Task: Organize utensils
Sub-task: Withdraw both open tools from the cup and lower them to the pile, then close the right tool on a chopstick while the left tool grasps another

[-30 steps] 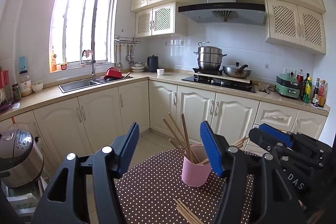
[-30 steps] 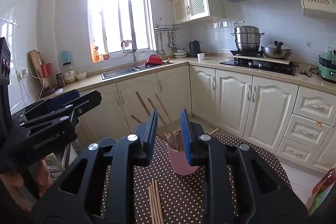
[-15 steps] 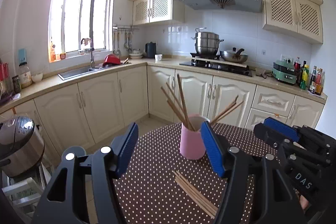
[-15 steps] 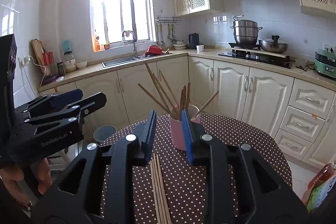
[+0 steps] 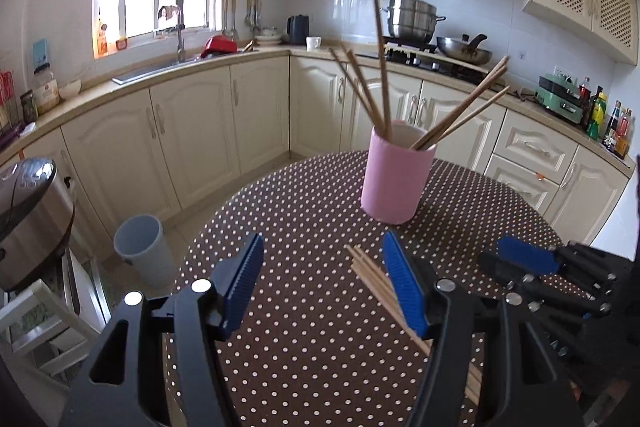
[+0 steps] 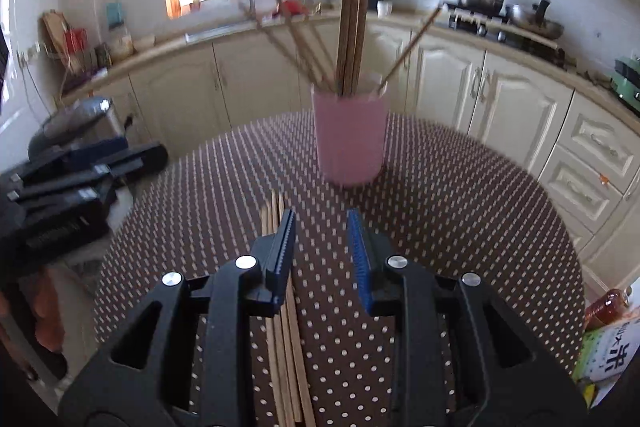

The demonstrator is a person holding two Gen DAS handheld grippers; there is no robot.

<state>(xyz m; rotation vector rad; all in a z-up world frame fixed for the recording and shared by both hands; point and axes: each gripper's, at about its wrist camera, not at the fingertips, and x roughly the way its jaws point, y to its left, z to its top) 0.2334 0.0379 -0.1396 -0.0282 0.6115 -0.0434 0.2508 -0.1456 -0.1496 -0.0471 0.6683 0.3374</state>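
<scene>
A pink cup point(image 5: 396, 179) is standing upright on the dotted table point(image 5: 304, 211), thin brown chopsticks point(image 5: 382, 67) fanning out of it at angles. More chopsticks, the loose bundle point(image 6: 286, 355), are lying flat on the table nearer the grippers. The left gripper point(image 5: 324, 287) is hovering with jaws wide apart; the right gripper point(image 6: 320, 259) is hovering with jaws parted, nothing between them.

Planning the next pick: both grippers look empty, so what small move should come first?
Probably shift the open right gripper slightly left and down to straddle the loose chopsticks lying under its left finger; the pink cup ahead already holds others.
</scene>
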